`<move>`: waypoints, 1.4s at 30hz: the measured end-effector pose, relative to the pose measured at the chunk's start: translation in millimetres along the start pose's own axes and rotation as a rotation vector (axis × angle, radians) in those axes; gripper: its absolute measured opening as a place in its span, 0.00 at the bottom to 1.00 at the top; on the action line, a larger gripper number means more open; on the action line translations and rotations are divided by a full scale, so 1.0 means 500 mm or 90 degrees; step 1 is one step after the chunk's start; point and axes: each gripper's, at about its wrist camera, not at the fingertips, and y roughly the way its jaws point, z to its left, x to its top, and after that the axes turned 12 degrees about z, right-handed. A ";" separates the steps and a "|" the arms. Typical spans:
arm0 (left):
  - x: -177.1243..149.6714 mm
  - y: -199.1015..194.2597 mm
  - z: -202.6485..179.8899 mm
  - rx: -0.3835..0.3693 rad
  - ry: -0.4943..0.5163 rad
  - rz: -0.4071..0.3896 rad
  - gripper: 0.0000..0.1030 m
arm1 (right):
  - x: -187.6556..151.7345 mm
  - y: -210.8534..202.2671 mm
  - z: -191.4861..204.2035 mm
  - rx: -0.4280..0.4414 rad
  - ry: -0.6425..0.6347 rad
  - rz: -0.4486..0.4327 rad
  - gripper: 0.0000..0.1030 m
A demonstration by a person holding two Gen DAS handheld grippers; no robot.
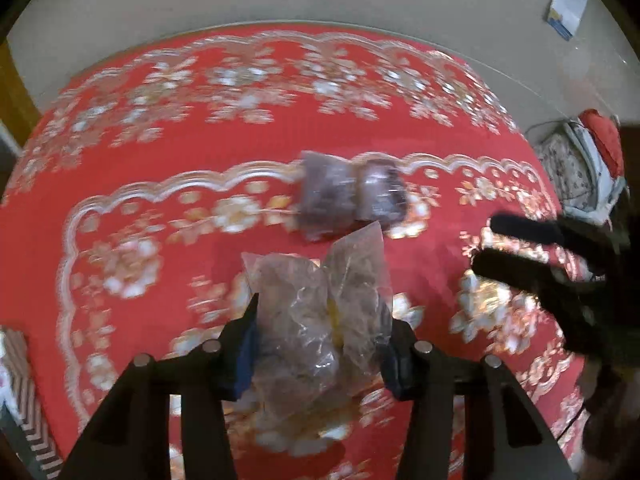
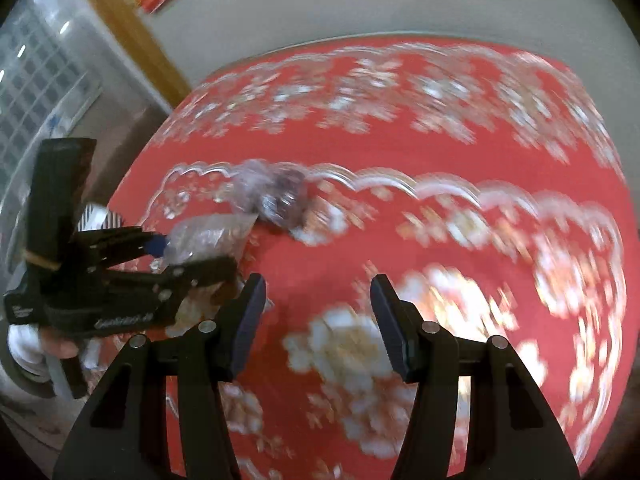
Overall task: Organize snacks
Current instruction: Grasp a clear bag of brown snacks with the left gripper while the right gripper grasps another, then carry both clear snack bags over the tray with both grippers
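My left gripper [image 1: 324, 320] is shut on a clear plastic bag of pale snacks [image 1: 304, 280], with its blue pads pressed on both sides of the bag just above the table. In the right wrist view the same left gripper [image 2: 200, 256] holds this bag [image 2: 212, 232] at the left. Two dark snack packets [image 1: 352, 196] lie side by side on the cloth beyond the bag, and they show again as a blurred pair of dark packets [image 2: 276, 196]. My right gripper [image 2: 318, 284] is open over bare cloth with nothing between its fingers. It also appears at the right edge as the right gripper [image 1: 485, 240].
A red tablecloth [image 1: 160, 152] with white and gold flowers covers the table. A chair with a red cushion [image 1: 600, 140] stands off the right side. A striped box [image 1: 16, 380] sits at the lower left. A gloved hand [image 2: 24, 348] holds the left gripper.
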 end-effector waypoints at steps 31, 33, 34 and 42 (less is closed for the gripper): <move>-0.060 -0.044 0.176 0.024 -0.095 -0.032 0.51 | 0.122 0.130 0.090 -0.064 0.059 0.026 0.65; -0.065 -0.048 0.179 0.025 -0.100 -0.034 0.51 | 0.109 0.124 0.095 -0.070 0.038 0.035 0.64; -0.067 -0.051 0.179 0.027 -0.102 -0.036 0.51 | 0.102 0.120 0.098 -0.071 0.030 0.037 0.63; -0.105 -0.087 0.191 0.046 -0.117 -0.050 0.51 | 0.040 0.078 0.149 -0.052 -0.025 0.034 0.58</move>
